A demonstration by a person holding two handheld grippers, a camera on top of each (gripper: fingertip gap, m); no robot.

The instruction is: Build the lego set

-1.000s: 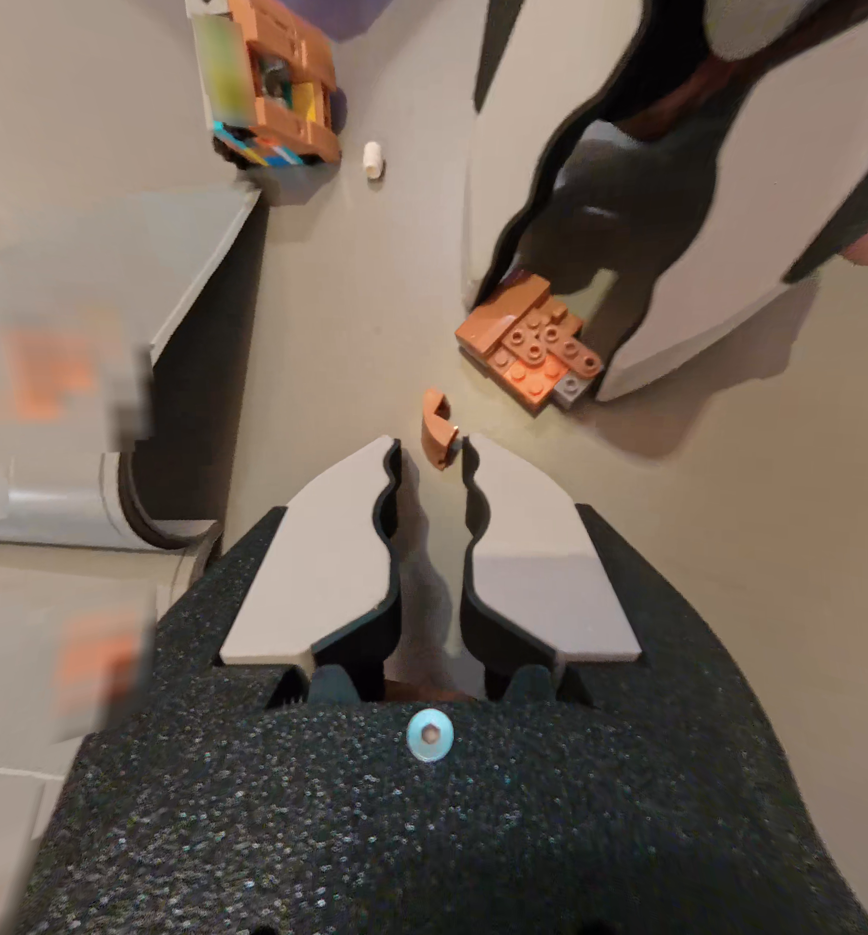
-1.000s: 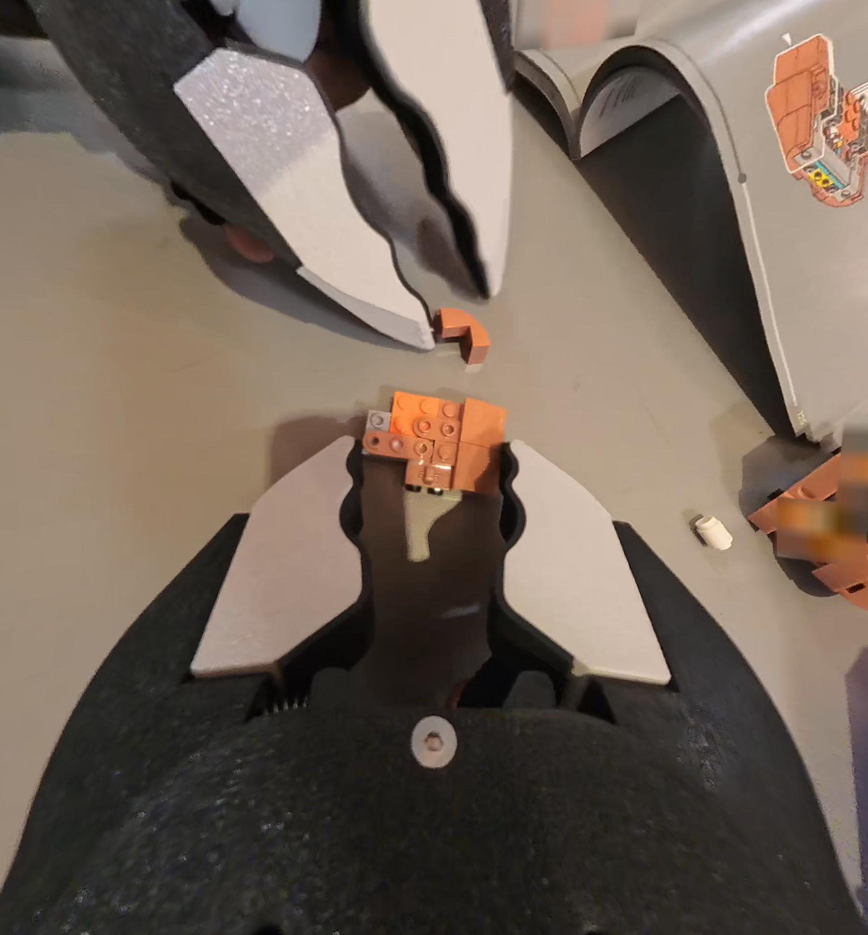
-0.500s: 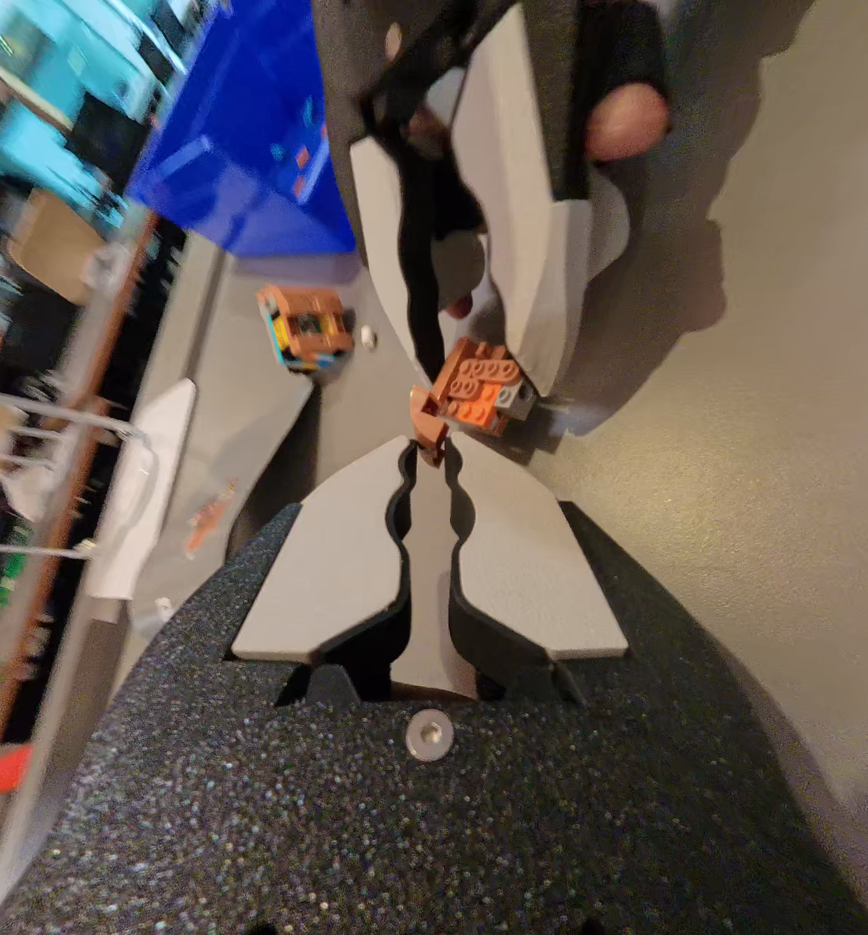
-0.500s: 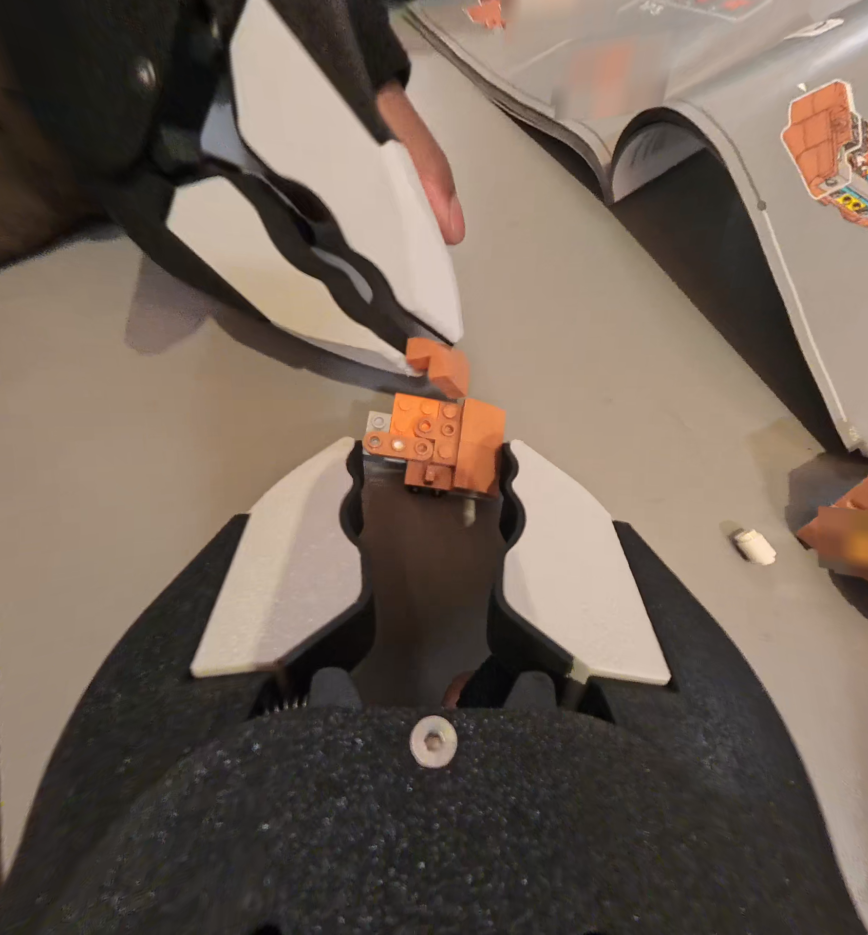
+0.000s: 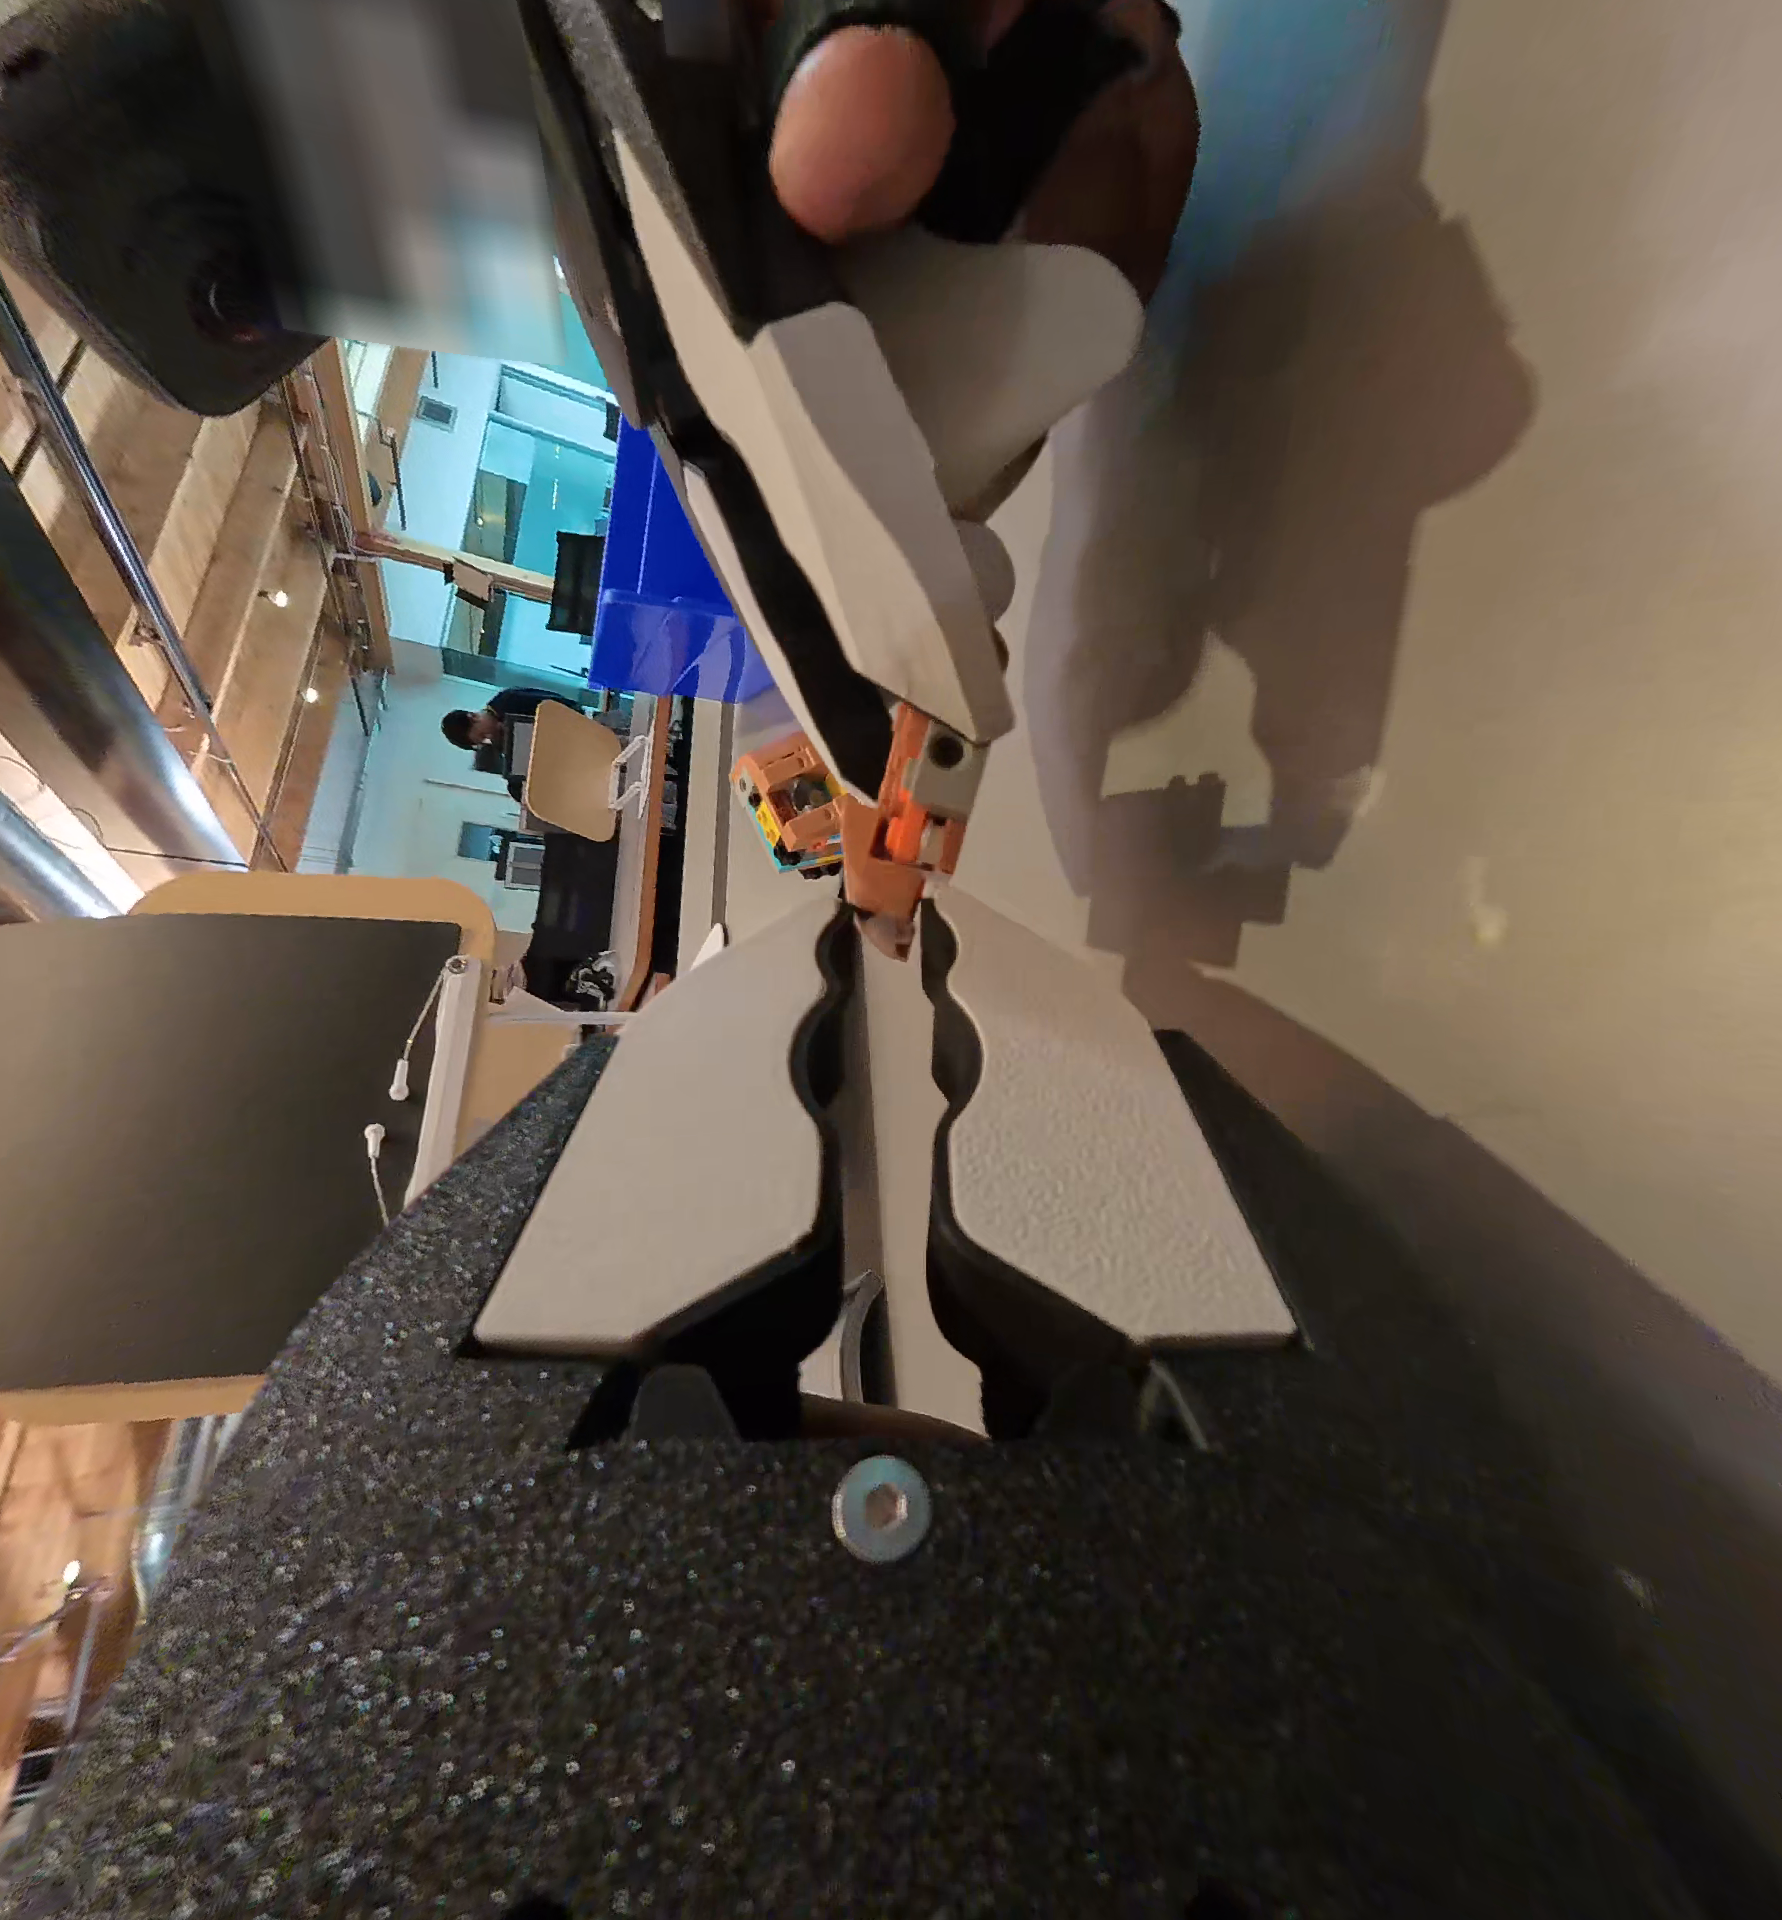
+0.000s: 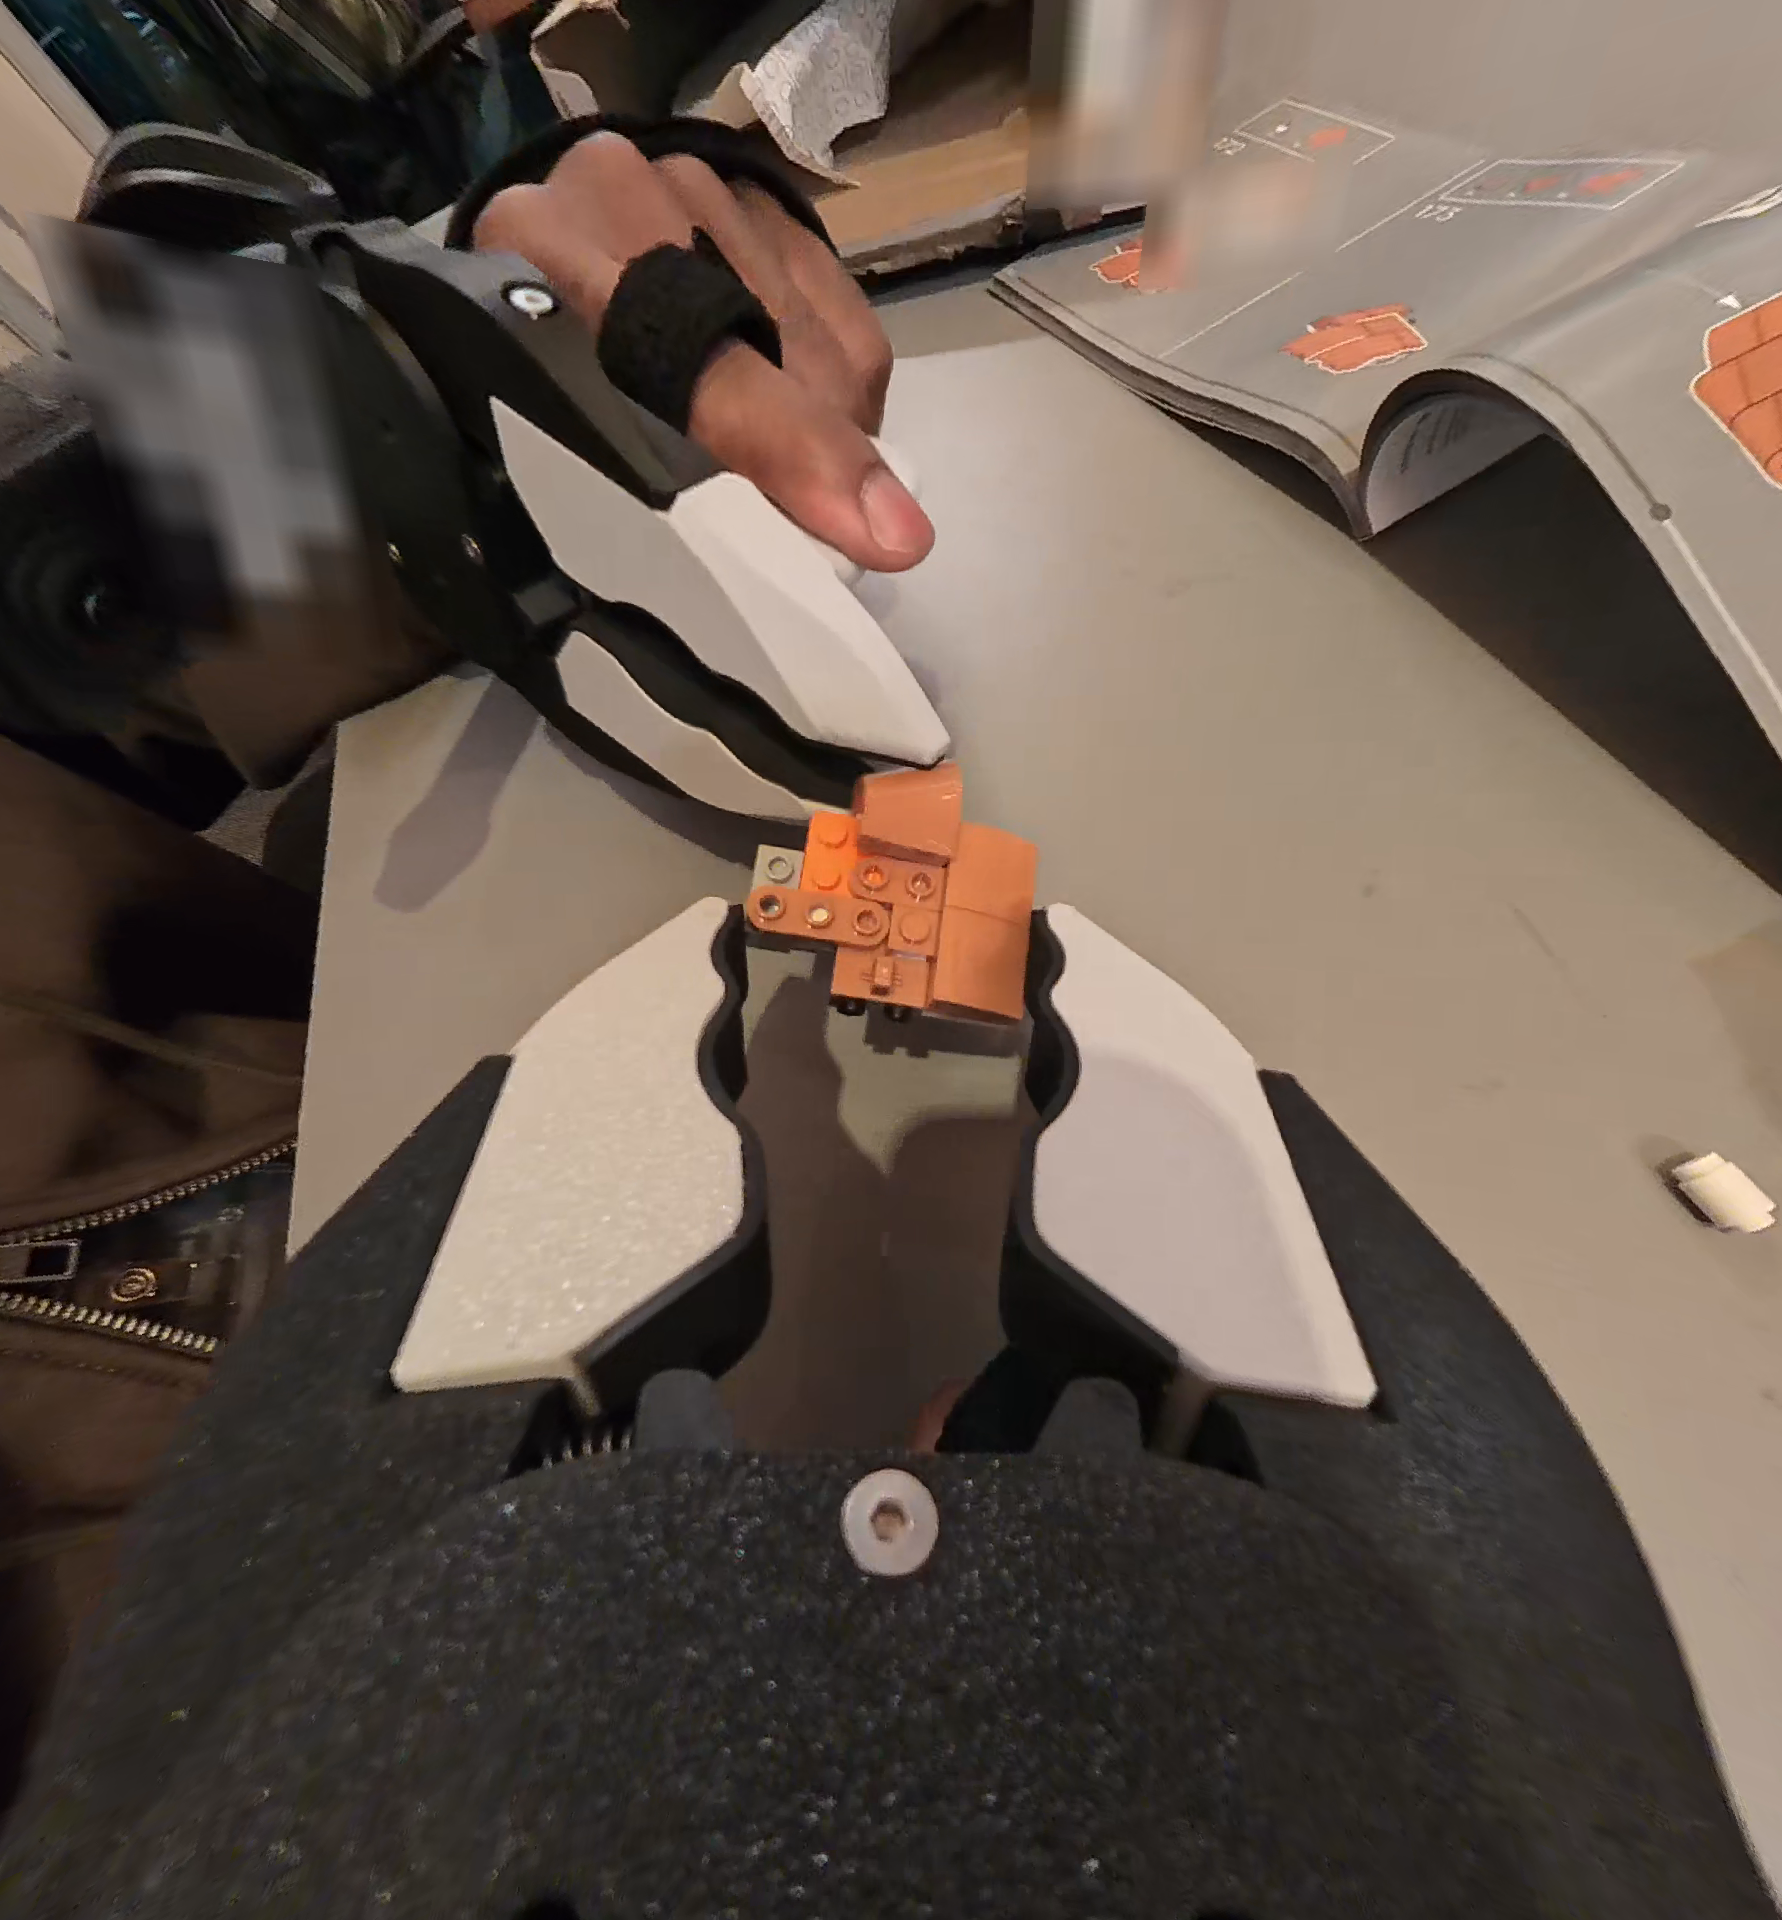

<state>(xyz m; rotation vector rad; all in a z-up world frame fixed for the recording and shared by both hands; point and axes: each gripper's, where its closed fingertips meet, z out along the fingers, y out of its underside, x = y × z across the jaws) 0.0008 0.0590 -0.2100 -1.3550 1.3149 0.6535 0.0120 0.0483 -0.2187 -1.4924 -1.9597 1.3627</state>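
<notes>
Orange-brown curved brick pinched at the tips of the left gripper, jaws nearly closed on it. Directly ahead and touching it: the sub-assembly, seen edge-on, clamped by the right gripper coming down from above. Both held above the table. Left gripper rolled well onto its side, table running up the right of frame. Larger model sits farther back. A fingertip rests on the right gripper's upper finger.

Right wrist view: sub-assembly gripped between the tips of the right gripper, jaws spread to its width, studs facing the camera. Brick lies against its far edge, beyond the studs, with the left gripper entering from upper left, fingers pointing down-right. Left hand on top, index finger extended along the gripper. Judged: brick at the seating spot, left gripper nearer; a push toward the studs remains. Booklet open at upper right; small white peg loose on the table at right.
</notes>
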